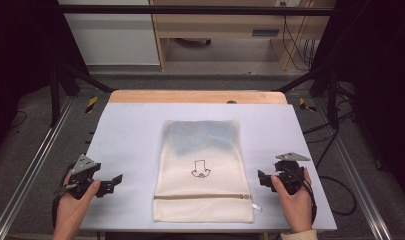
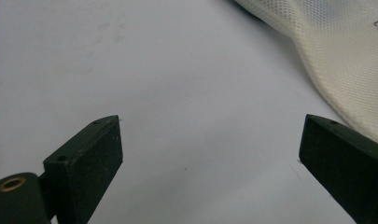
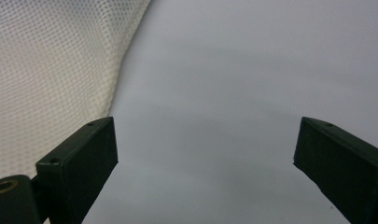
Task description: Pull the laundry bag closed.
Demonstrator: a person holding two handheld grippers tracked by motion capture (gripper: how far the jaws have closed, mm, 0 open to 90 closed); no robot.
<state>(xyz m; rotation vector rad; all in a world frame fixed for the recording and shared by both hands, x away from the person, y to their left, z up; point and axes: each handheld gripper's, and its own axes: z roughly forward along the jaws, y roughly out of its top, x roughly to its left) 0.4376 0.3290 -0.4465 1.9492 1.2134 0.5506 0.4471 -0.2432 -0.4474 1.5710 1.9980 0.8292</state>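
My left hand-held gripper (image 1: pixel 115 181) and right hand-held gripper (image 1: pixel 261 178), jaws wide apart and empty, flank the mesh bag (image 1: pixel 202 170) lying mid-counter (image 1: pixel 130 135). High view shows its zipper (image 1: pixel 202 196); gripper views show its weave.

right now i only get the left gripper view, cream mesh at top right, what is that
Observer: A cream mesh laundry bag lying flat in the middle of the table, with a small arrow drawing on it.
Operator: where's its zipper
Observer: The zipper runs across the end nearest the person, pull tab at the right-hand end.
Operator: and the other tongs
Observer: The right tongs stand open beside the bag's right edge, nothing between them.
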